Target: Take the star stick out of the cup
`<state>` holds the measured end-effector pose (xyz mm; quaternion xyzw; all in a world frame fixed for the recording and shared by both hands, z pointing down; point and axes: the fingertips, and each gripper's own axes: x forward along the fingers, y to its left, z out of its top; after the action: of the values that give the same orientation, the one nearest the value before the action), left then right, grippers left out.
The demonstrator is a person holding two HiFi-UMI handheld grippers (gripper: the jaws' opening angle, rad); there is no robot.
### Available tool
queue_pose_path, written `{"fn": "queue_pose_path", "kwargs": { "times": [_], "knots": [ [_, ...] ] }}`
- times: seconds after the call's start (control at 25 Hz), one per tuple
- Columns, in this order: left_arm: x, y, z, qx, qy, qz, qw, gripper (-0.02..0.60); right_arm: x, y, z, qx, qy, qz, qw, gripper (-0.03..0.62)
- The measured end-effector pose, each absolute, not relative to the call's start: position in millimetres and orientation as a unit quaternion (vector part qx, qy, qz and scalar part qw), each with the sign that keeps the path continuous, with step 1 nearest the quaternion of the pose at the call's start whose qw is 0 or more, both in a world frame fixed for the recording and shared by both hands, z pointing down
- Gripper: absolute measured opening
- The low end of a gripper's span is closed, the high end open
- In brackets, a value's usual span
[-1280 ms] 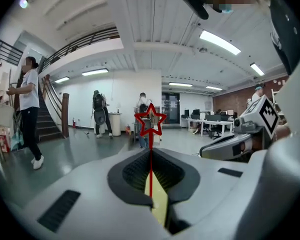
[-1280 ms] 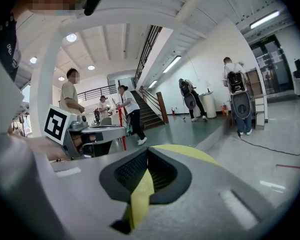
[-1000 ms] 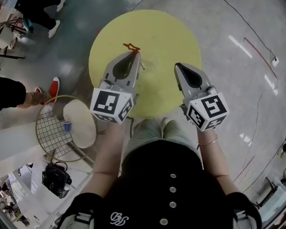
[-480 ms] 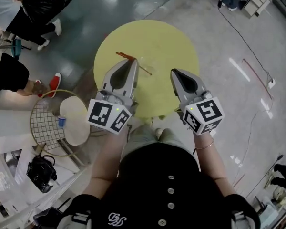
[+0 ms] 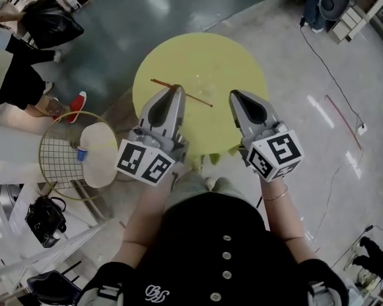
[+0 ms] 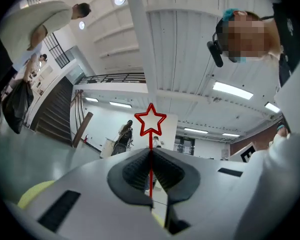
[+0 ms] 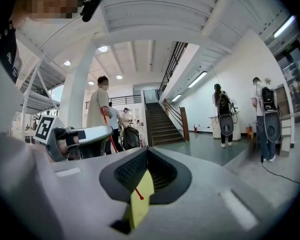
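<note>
Over the yellow table (image 5: 236, 62), the left gripper (image 5: 176, 89) is clamped on the star stick (image 5: 198, 99), which lies crosswise in the air with its star past the jaw tips. The right gripper (image 5: 233, 94) is closed on nothing. I cannot make out a cup, so the task looks nearly done. Hold the pinch firm and level, since so thin a stick could pivot or slip.

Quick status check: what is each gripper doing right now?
Left gripper: shut on the star stick.
Right gripper: shut, nothing held.
</note>
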<state>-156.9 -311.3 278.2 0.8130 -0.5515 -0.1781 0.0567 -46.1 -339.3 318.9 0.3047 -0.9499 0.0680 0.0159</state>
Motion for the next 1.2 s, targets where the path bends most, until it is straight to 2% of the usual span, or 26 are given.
{"fn": "queue_pose_path", "kwargs": {
  "times": [0.76,1.2],
  "knots": [
    [-122,-264,292,0.833,-0.519,-0.170,0.086,0.014,-39,-289,308,0.280,-0.958,0.052,0.002,0.002],
    [-123,-245,299,0.836,-0.513,-0.173,0.093,0.014,-37,-265,322,0.276,-0.959,0.058,0.023,0.000]
  ]
}}
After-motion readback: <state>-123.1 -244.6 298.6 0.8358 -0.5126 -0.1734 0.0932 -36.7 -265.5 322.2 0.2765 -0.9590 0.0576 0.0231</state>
